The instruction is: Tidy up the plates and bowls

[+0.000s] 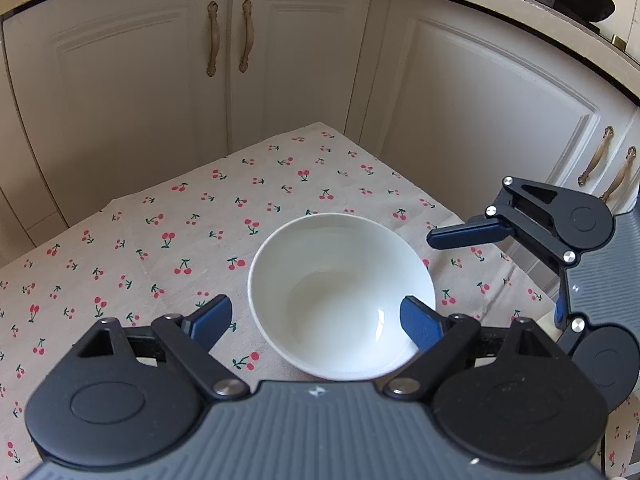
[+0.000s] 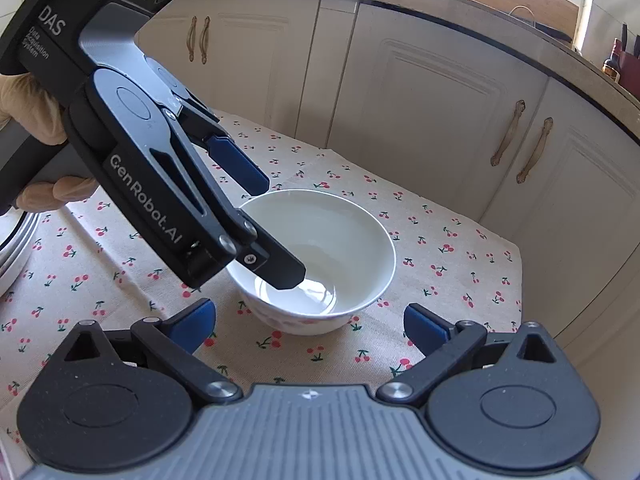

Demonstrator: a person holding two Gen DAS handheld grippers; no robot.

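Left tool (image 1: 316, 318) is spread wide, straddling the near rim of the bowl (image 1: 340, 296), one blue pad (image 1: 420, 326) inside it, not clamped. Bowl's smooth glossy white, round, sitting near the worktop's (image 1: 160, 240) far corner on cherry-print cloth. Right tool (image 2: 310, 326) is released too, empty, angled down just beside the bowl.

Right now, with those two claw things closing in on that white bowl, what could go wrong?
The left gripper straddles the bowl's near rim, one finger inside: a thin-rim pinch could slip or tip it. The bowl sits on a loose cherry-print cloth, which might drag. The open right gripper is close beside and could bump the left.
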